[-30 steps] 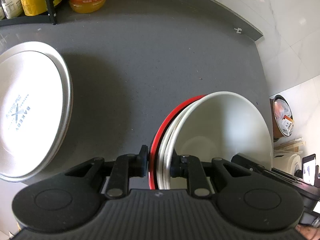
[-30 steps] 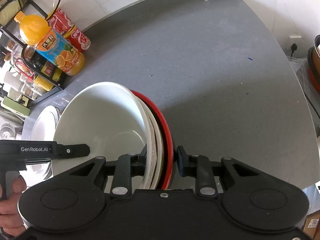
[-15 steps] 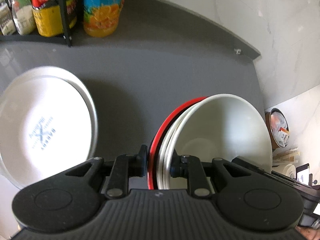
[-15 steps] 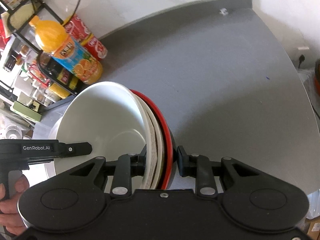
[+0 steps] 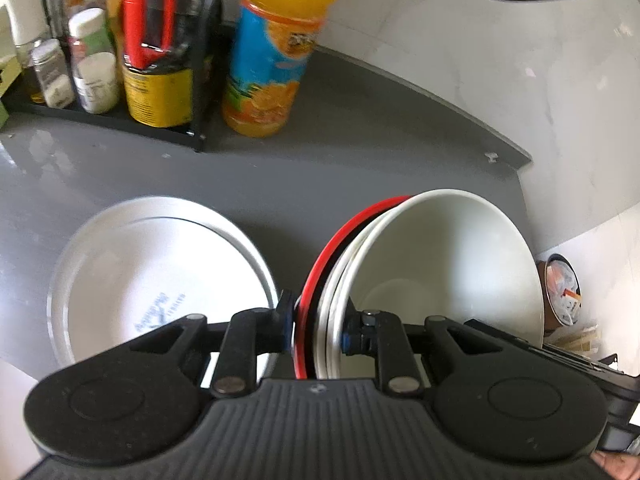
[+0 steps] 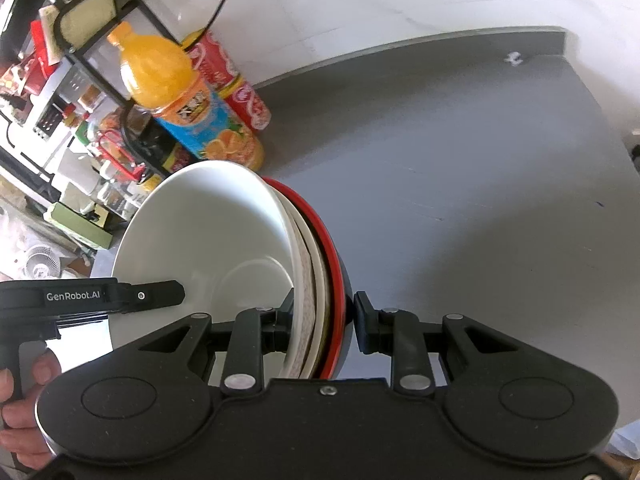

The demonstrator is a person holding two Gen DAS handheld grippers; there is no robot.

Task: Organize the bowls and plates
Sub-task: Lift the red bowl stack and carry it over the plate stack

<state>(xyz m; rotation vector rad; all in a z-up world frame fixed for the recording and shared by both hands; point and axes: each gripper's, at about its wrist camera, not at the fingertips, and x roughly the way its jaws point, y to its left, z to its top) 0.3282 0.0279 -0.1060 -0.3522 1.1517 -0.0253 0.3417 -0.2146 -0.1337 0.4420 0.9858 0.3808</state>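
A nested stack of bowls hangs above the grey counter, a white bowl innermost and a red one outermost. My left gripper is shut on one side of the stack's rims. My right gripper is shut on the opposite side of the bowl stack. The left gripper's body and the hand holding it show in the right wrist view. White plates with blue print lie stacked on the counter, just left of my left gripper.
An orange juice bottle and a black rack of jars stand at the back left. A red cola can stands behind the bottle. The counter ends at its right edge, with a bin on the floor below.
Both grippers have carried the bowl stack toward the back left. The plates, bottle and rack now appear closer and larger. Both grips are unchanged.
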